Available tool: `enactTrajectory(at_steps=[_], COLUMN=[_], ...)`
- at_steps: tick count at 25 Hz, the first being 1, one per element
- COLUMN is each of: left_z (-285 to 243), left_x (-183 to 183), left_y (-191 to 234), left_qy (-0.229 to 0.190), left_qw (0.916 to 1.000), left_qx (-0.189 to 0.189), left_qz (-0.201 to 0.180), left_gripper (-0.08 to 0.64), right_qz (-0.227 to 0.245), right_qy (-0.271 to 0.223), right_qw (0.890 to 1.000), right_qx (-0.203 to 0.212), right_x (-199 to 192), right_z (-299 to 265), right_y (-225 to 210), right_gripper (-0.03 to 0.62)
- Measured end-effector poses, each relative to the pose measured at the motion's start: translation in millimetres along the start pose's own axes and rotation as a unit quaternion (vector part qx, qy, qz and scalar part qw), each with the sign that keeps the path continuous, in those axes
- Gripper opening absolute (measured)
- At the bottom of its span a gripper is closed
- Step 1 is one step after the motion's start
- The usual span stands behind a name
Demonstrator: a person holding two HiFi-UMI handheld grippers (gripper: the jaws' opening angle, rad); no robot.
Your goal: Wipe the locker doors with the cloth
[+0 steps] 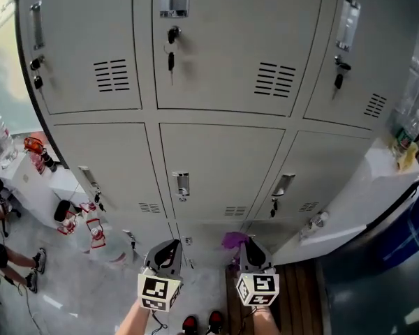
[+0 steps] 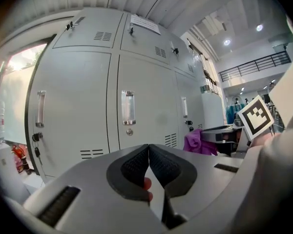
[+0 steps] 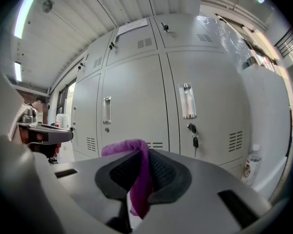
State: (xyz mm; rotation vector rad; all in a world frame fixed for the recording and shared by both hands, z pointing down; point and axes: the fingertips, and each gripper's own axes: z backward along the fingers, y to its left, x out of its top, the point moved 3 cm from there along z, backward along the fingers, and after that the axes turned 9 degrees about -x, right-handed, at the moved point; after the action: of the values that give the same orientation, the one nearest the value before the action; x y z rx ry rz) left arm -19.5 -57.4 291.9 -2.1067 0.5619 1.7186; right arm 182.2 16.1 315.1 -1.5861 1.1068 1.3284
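A workplace locker area: rows of grey steel lockers [image 1: 220, 162] with keys [image 1: 171, 60] and vents [image 1: 275, 79].

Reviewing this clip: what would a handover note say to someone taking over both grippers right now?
Left gripper: shut, nothing between its jaws.
Right gripper: shut on the purple cloth, which hangs down between the pads.
Both are held low, facing the grey locker doors, with the cloth apart from them.
Done: the cloth is in hand. No wiped area can be made out.
Left: bring the cloth to the doors and wipe them.
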Motion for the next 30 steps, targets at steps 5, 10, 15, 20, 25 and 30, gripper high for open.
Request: enactTrajectory(at_steps=[5,10,15,20,25,30], left_z=[17.8,36.0,53.2,57.8,59.2,59.6], left_x=[29.3,34.6,27.3,23.5,23.9,23.1], left_y=[1.6,1.0,-2.2,-9.2,-11.3,-13.0], left_qy=[-0.017,-0.023,-0.019,-0.021,-0.021,-0.019], left_qw=[0.9998,0.9995,0.9997,0.9997,0.9996,0.9997], left_qx=[-0.006,-0.009,-0.004,-0.005,-0.007,-0.004], left_qz=[-0.012,-0.02,-0.016,-0.013,-0.015,-0.015], left_gripper=[0.023,0.023,0.023,0.023,0.023,0.023], right_qz=[0.009,0.024,0.044,0.042,0.038,0.039], right_qy=[-0.02,-0.032,-0.028,-0.022,-0.024,-0.027], right_qw=[1.0,0.999,0.999,0.999,0.999,0.999], right_qx=[-0.007,-0.015,-0.015,-0.017,-0.011,-0.004], right_x=[33.0,43.9,45.1,41.2,42.6,40.5], right_z=[29.2,57.9,83.0,89.4,90.3,89.9], right_y=[4.7,8.1,14.1,11.8,15.1,18.9], right_gripper=[0.052,0.052,0.052,0.052,0.052,0.052])
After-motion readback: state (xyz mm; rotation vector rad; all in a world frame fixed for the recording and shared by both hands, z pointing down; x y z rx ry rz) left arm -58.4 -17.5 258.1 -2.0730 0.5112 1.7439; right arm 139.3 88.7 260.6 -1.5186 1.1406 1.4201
